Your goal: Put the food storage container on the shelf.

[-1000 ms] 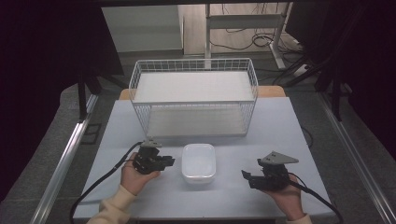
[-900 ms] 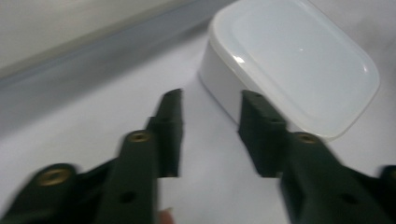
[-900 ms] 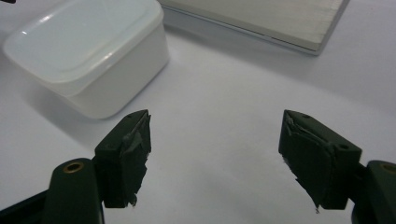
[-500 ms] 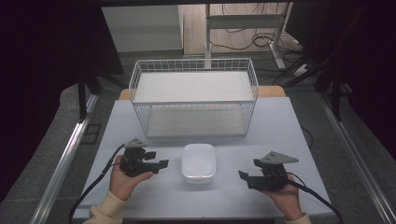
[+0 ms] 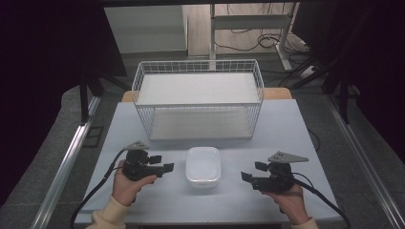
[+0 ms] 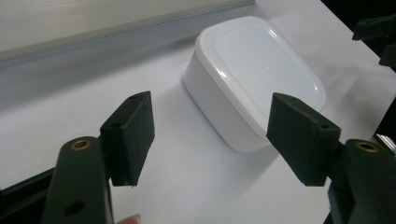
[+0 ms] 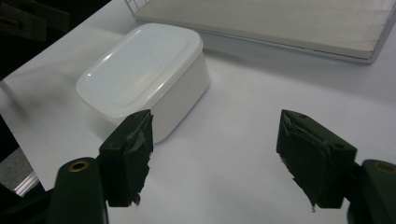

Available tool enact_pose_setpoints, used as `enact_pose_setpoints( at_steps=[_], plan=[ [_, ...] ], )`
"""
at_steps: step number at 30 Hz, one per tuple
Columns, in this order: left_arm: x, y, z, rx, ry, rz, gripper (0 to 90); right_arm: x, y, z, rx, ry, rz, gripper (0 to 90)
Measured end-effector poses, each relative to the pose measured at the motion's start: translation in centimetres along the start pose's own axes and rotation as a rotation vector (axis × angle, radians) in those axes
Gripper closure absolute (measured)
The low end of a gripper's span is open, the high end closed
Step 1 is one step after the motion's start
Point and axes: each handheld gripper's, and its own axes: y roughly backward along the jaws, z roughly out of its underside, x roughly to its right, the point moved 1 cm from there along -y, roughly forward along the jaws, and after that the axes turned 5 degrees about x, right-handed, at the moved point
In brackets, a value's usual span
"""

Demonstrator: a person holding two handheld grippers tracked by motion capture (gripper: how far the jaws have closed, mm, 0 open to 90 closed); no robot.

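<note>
A white lidded box (image 5: 203, 165) with rounded corners lies on the pale table (image 5: 286, 129), between my two grippers. My left gripper (image 5: 162, 163) is a short way to its left and points at it. Its jaws have just been opening, and they stand wide apart with nothing between them. In the left gripper view the box (image 6: 261, 70) lies just beyond the open left gripper (image 6: 212, 126). My right gripper (image 5: 253, 171) is to the right of the box, open and empty. In the right gripper view the box (image 7: 140, 70) sits ahead and to the left of the right gripper (image 7: 219, 149).
A white wire basket (image 5: 198, 102) with a pale board in its bottom stands at the back of the table, behind the box. Cables trail from both grippers off the near edge. Dark floor and metal rails flank the table.
My left gripper has drawn a little to the left, away from the box, and its jaws have spread wide. The right hand and the box have stayed put.
</note>
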Motion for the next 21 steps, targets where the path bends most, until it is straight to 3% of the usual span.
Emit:
enact_pose_setpoints(
  at_steps=[3, 10, 12, 19, 21],
  plan=[
    [0.1, -0.3, 0.0, -0.003, 0.008, 0.021, 32.3, -0.4, -0.2, -0.5, -0.013, 0.058, 0.051, 28.1],
    [1.2, -1.0, -0.5, -0.001, -0.013, 0.042, 33.1, -1.7, -1.3, -1.6, -0.008, 0.029, -0.012, 28.8],
    [1.4, -1.3, -0.6, -0.006, -0.009, 0.056, 34.0, -1.9, -1.7, -1.7, -0.016, 0.038, -0.005, 29.1],
    [1.2, -2.4, -1.9, -0.009, 0.046, 0.111, 34.9, -2.8, -3.4, -2.6, -0.033, 0.014, -0.035, 31.4],
    [0.8, -2.8, -2.3, -0.008, 0.064, 0.106, 35.1, -3.1, -4.3, -3.3, -0.032, -0.001, -0.052, 31.9]
  ],
)
